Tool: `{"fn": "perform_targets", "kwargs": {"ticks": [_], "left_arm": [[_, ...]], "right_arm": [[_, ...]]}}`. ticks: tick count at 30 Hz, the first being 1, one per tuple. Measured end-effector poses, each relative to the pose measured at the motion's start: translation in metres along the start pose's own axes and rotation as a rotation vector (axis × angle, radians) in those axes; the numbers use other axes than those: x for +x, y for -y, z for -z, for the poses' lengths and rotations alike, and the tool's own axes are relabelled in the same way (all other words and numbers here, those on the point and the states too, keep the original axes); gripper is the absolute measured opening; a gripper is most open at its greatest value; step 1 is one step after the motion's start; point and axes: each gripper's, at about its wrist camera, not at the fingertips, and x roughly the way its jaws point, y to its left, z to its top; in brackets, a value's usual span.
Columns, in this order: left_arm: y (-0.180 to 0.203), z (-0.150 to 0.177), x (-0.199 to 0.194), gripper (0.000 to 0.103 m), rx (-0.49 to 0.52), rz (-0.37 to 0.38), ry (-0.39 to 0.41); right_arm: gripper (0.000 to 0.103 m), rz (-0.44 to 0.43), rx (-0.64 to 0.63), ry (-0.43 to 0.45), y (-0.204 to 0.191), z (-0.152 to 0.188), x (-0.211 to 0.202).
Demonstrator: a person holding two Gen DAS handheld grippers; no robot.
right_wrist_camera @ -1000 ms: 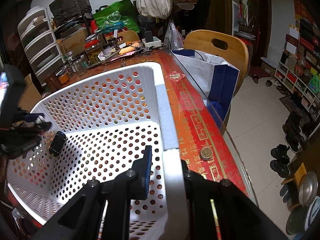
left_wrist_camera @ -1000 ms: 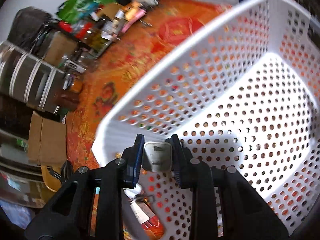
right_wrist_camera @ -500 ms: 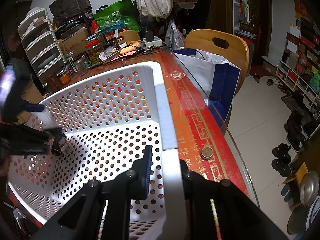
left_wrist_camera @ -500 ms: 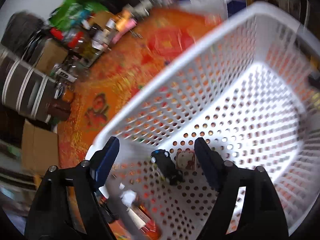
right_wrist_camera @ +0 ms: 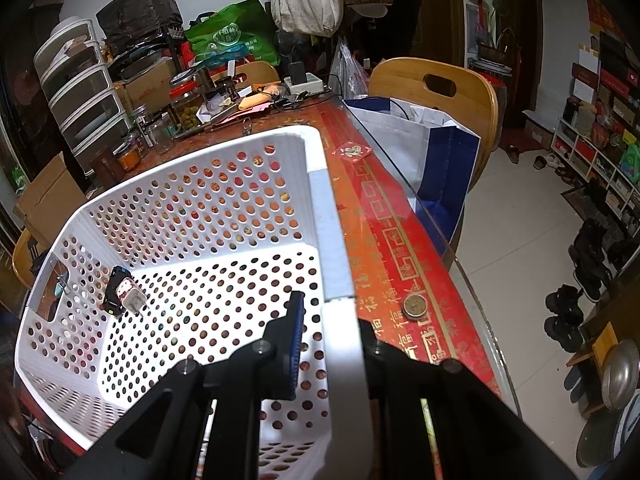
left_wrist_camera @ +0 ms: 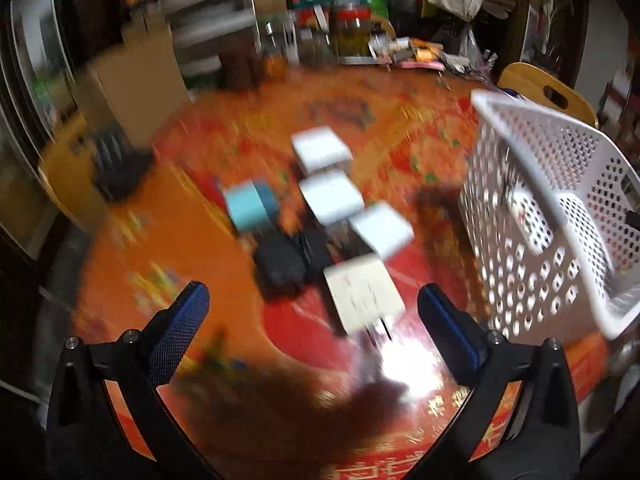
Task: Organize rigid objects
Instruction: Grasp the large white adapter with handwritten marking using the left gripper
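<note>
With the left gripper [left_wrist_camera: 312,322] jaws opening and nothing between them, the nearest target is the white plug adapter [left_wrist_camera: 363,295] on the red table [left_wrist_camera: 168,248], just ahead of the fingers and a bit right of centre. Frame is blurred, but its prongs seem to point back toward the gripper, so its long axis runs roughly along the approach line. More white blocks [left_wrist_camera: 331,196] lie beyond it. Right gripper [right_wrist_camera: 328,344] is clamped on the white basket [right_wrist_camera: 320,200] rim, so left is the free hand. Two small items [right_wrist_camera: 123,295] already sit inside the basket.
</note>
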Motion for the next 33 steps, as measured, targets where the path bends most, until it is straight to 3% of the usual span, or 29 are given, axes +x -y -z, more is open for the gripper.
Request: {"fn": "perform_targets", "kwargs": {"ticks": [4,8,11,13,18,25,33], "left_arm": [[0.006,0.022,0.024,0.103,-0.016,0.048,-0.001],[0.022,0.026,0.042,0.102,-0.019,0.014,-0.007],[0.028,0.023,0.058,0.088,-0.032,0.005,-0.038],[0.028,0.023,0.066,0.071,-0.048,0.006,-0.062],[0.028,0.022,0.07,0.054,-0.065,0.036,-0.052],[0.027,0.025,0.067,0.051,-0.056,0.041,-0.02],[0.017,0.031,0.034,0.048,-0.04,0.03,0.114]], "right_arm": [[0.013,0.004,-0.002,-0.005,0.0,0.0,0.0],[0.013,0.018,-0.006,-0.01,0.0,0.0,0.001],[0.013,0.018,-0.006,-0.009,0.0,0.0,0.001],[0.013,0.019,-0.007,-0.009,0.0,0.0,0.001],[0.013,0.019,-0.006,-0.01,0.0,-0.001,0.001],[0.013,0.018,-0.004,-0.011,0.001,-0.002,0.001],[0.013,0.017,-0.003,-0.01,0.0,-0.003,0.002]]}}
